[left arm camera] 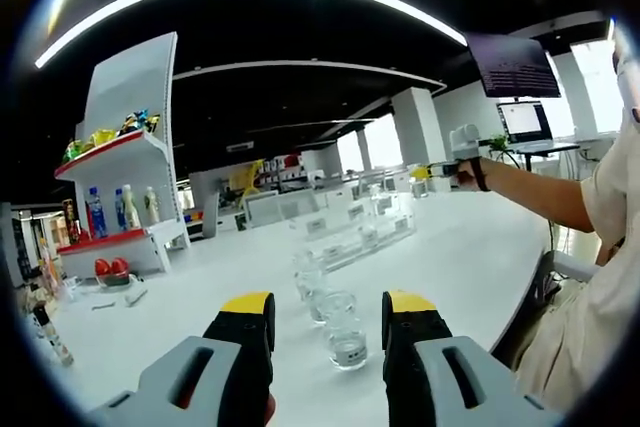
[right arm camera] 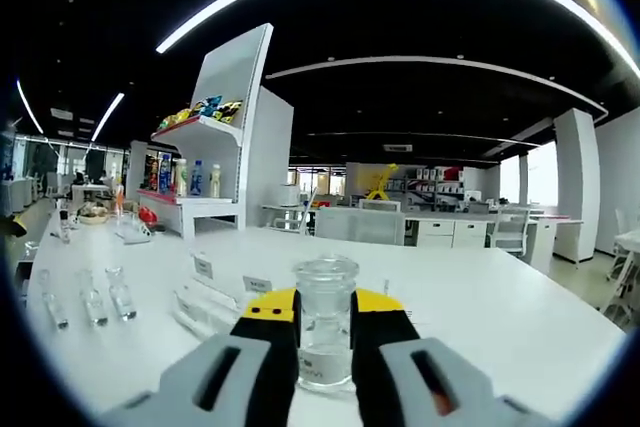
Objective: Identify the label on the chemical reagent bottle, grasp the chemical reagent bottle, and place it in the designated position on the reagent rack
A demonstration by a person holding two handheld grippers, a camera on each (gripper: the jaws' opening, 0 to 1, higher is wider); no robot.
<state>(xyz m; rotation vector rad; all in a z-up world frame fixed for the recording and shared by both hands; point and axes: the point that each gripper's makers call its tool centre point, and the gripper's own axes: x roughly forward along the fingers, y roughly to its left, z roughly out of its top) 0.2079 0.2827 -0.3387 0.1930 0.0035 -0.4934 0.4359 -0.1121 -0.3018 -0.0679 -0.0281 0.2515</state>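
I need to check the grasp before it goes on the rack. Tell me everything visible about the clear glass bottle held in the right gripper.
The clear glass reagent bottle stands upright between the yellow-tipped black jaws of the right gripper, which press on both its sides. It has a wide round glass stopper, a narrower neck and a cylindrical body with a small white label low down, unreadable here. It looks colourless. Behind it lies the white table.

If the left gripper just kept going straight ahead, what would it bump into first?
Probably the small clear glass bottle standing between the open left gripper's yellow tips on the white table; more bottles line up behind it.
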